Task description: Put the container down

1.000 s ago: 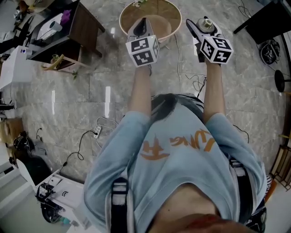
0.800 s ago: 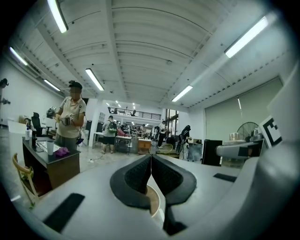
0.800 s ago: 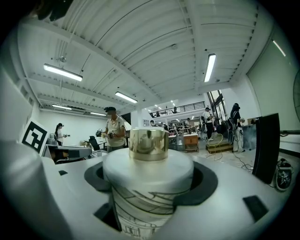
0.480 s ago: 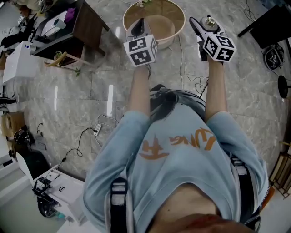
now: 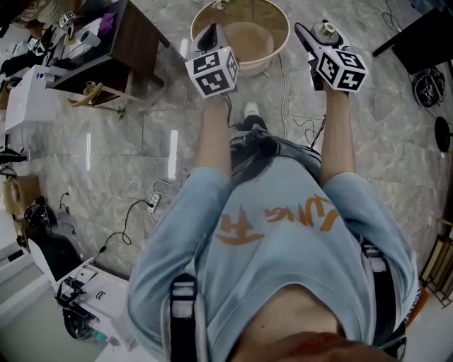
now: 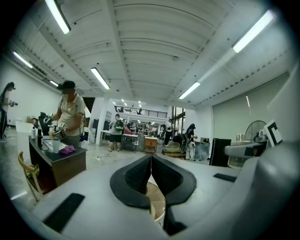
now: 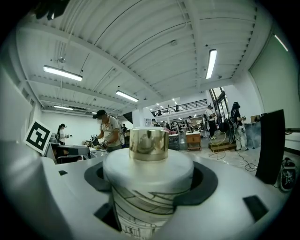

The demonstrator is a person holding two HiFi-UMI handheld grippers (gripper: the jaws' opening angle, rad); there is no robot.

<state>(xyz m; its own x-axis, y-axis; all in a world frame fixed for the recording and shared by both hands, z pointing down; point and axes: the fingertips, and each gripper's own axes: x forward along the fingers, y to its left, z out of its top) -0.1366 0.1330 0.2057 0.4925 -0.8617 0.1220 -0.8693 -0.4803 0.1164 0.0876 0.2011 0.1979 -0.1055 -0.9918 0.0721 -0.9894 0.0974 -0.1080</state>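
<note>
I am holding my right gripper (image 5: 316, 37) out in front of me. Its fingers (image 7: 206, 183) are pinching the white container (image 7: 149, 180) with the gold cap (image 7: 148, 144). The container is standing upright between them, in the air above the tiled floor (image 5: 141, 141). My left gripper (image 5: 212, 39) is carrying nothing, and its fingers (image 6: 136, 180) are pressing together. It is hanging over the left edge of a round tub (image 5: 282, 21) that is standing on the floor.
</note>
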